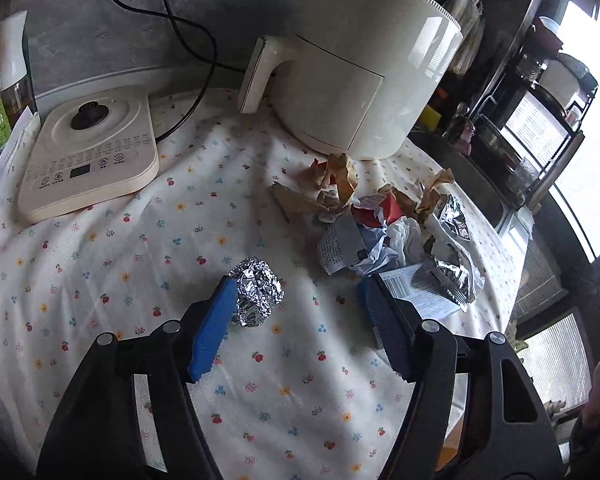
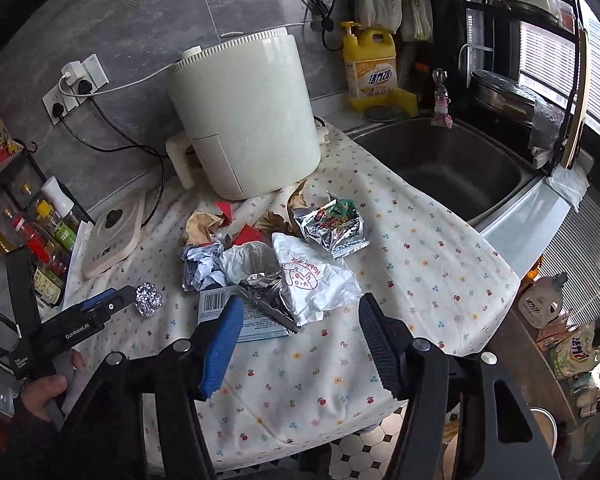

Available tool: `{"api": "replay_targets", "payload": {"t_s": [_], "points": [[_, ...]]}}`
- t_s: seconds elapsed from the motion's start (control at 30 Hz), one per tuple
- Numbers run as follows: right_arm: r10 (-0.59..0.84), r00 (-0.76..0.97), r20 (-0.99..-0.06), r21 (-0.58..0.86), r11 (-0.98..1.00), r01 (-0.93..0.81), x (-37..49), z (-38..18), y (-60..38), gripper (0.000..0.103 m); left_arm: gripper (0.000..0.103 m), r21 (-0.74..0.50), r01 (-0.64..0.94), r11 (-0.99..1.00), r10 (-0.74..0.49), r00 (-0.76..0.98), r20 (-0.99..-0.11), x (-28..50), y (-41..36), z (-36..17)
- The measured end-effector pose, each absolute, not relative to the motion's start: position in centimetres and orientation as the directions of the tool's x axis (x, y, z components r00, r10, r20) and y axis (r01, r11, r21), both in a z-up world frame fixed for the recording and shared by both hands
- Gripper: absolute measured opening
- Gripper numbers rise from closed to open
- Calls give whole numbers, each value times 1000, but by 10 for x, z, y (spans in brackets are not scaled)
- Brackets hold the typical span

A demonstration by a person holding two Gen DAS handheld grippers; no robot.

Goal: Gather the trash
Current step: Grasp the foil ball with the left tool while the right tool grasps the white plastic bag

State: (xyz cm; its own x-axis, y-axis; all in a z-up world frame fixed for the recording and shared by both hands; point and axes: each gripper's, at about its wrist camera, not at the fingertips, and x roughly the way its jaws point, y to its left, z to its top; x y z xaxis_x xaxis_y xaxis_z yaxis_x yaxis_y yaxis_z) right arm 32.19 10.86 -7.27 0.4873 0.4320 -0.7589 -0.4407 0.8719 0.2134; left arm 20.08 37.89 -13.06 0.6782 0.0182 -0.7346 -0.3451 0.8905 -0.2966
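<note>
While the left wrist view looks down over the flowered cloth on the worktop [image 1: 100,264], the left gripper [image 1: 296,292] holds its fingers wide, with nothing between them. A crumpled foil ball [image 1: 258,294] lies at lower centre of the frame, just beside the tip of the blue finger pad [image 1: 214,332]; whether they touch cannot be told. The other finger stands well off to the right, over a printed paper label [image 1: 416,292]. Further up and to the right sits the trash pile [image 1: 380,224] of brown paper, red scraps and silver wrappers, just in front of the cream air fryer [image 1: 364,68]. A flat kettle base [image 1: 88,152] occupies the left of the frame.

From the right wrist view, the right gripper [image 2: 300,312] is likewise spread wide and empty, hovering near the bottom edge of the pile. A white printed wrapper [image 2: 316,280] lies between and just beyond its fingertips, a silver snack packet [image 2: 332,224] further up. The foil ball [image 2: 149,299] shows at lower left, at the tip of the left gripper [image 2: 116,300], apart from the heap. The sink [image 2: 440,160] fills the upper right.

To take the ball well, I judge the left fingers should shift until it sits centred between them, then close gently so it neither squirts sideways nor snags the cloth.
</note>
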Motion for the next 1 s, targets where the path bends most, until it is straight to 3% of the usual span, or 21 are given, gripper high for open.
{"api": "replay_targets", "payload": {"t_s": [0.17,0.5,0.57,0.63,0.77,0.87,1.0], "points": [[413,447,-793,216,877,-428,339,-91,117,47,62,-269,-344,899,28,661,-750,217,386,-148],[395,381,-836,207,870,-448,383,-125,158,44,61,-239,-375,896,57,629,-775,228,411,-151],[385,370,-846,196,869,-455,389,-133,167,40,60,-256,-393,883,48,619,-784,226,420,-158],[370,359,-857,186,871,-455,394,-141,174,32,39,-266,-404,875,37,604,-796,224,424,-165],[359,338,-870,182,870,-458,400,-150,176,13,24,-276,-398,875,30,614,-789,221,423,-165],[378,342,-860,202,869,-453,399,-145,168,6,6,-277,-384,881,29,627,-778,221,419,-158],[420,357,-835,230,854,-466,391,-132,158,4,4,-251,-373,893,47,633,-772,221,413,-150]]}}
